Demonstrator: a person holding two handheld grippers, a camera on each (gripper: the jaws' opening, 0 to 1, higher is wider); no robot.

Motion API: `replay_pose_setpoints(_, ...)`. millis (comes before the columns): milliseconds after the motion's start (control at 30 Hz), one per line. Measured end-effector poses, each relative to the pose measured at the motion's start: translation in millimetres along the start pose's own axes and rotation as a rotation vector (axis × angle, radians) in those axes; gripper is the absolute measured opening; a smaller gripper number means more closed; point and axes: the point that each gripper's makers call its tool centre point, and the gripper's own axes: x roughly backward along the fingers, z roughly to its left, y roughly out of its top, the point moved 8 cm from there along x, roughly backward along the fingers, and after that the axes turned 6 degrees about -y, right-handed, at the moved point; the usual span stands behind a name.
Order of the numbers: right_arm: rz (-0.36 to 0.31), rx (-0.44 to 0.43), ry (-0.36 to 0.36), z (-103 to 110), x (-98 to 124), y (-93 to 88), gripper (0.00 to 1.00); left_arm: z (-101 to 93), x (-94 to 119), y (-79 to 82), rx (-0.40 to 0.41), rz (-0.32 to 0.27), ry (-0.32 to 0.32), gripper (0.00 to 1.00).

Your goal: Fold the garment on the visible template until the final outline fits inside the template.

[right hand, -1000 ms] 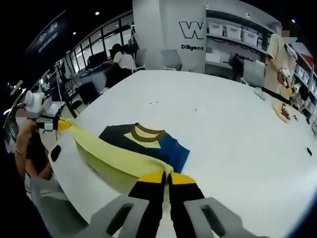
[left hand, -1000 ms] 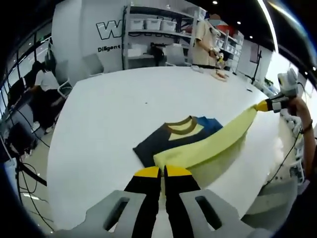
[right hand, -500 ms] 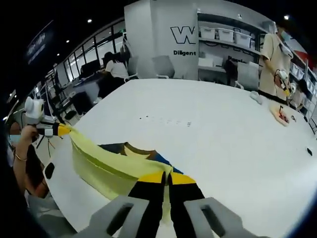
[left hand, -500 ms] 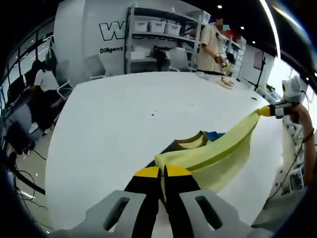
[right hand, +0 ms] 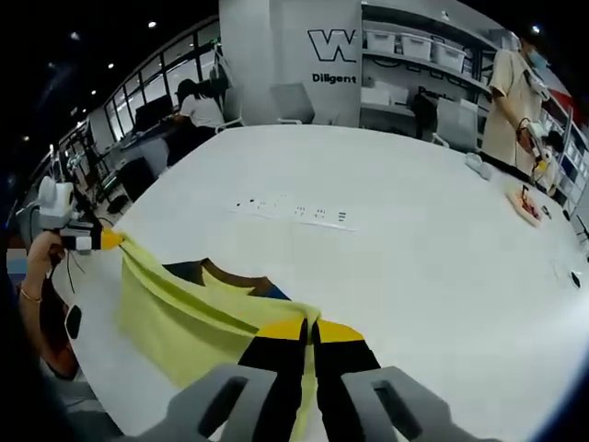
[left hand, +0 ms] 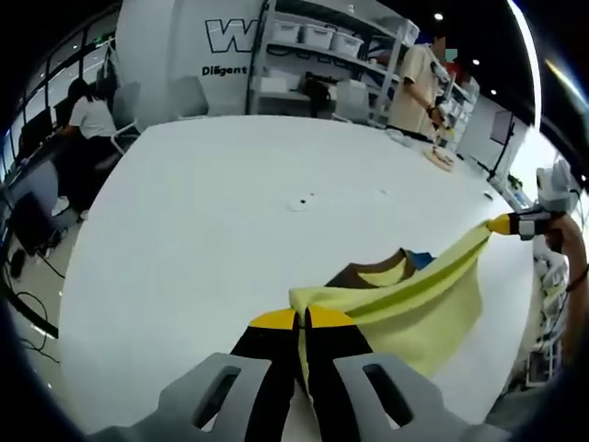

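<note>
Left gripper view: left gripper (left hand: 303, 318) has its jaws clenched on the yellow hem of the T-shirt (left hand: 419, 299), fabric pinched right at the yellow tips. The other end of that hem is pinched by the right gripper (left hand: 504, 224), far right, with a hand (left hand: 563, 241) behind it. Compared with 1 s ago the lifted hem has come forward over the garment: much less of the navy body shows, just the brown collar (left hand: 382, 272) and a scrap of blue sleeve (left hand: 421, 260). That suggests the bottom-up fold is underway, maybe halfway. The shirt lies on the white table (left hand: 212, 221), near edge. No template outline can be made out here, so fit can't be judged. A person (left hand: 414, 78) stands at the far shelves. Right gripper view: right gripper (right hand: 311, 328) is clamped on the same yellow hem, and the left gripper (right hand: 109, 239) holds the opposite corner at far left. The hem is taut between the 2, and collar (right hand: 235, 276) plus a navy shoulder peek above it, less than 0.5 s ago. Faint marks (right hand: 294, 212) sit further up the table, too small to read. The shirt's lower part is hidden under the lifted fabric.
</note>
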Motion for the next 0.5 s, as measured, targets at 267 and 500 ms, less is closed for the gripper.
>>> replay_pose_setpoints(267, 0.026, -0.002, -0.001, -6.5, -28.7, -3.6, 0.00, 10.6, -24.9, -9.8, 0.105, -0.011, 0.024, 0.02)
replay_pose_setpoints(500, 0.059, -0.045, 0.021, -11.9, -54.5, -14.9, 0.00, 19.8, -42.5, -22.5, 0.228, -0.042, 0.034, 0.02)
